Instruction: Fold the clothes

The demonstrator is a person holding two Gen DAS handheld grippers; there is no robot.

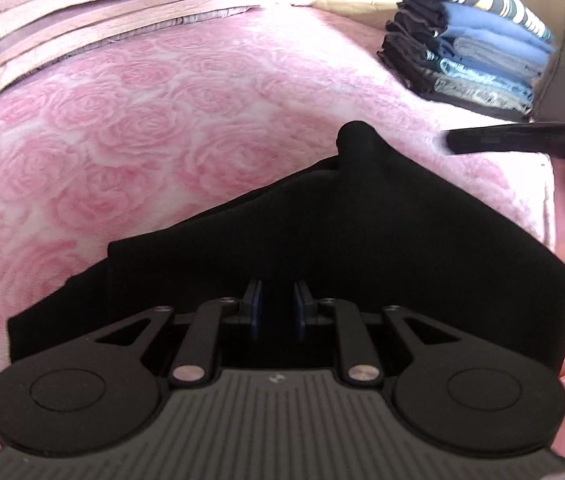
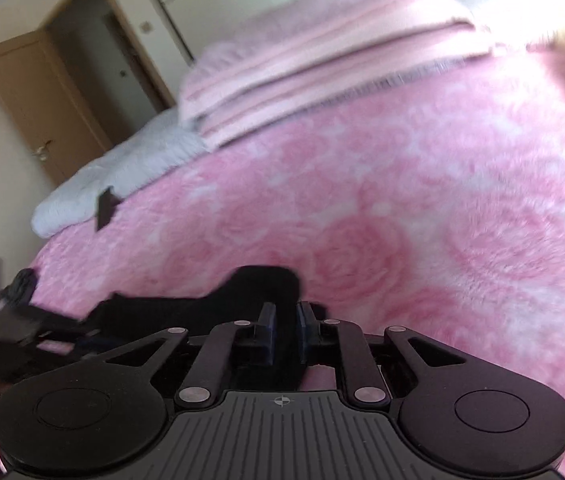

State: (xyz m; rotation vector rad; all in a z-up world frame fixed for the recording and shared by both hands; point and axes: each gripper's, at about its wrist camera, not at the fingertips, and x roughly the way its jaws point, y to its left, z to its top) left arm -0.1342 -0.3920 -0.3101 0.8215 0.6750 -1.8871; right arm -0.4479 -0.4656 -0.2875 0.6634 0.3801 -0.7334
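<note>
Left gripper (image 1: 278, 300) narrow, pinching black garment (image 1: 322, 240) over pink rose blanket (image 1: 122, 140); garment's near edge hidden. Right gripper (image 2: 284, 320) narrow, grip unclear, blurred. Folded stack (image 1: 474, 48) far right.

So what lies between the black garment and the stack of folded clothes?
Only bare pink rose blanket lies between the black garment and the folded stack, shown in the left wrist view.
</note>
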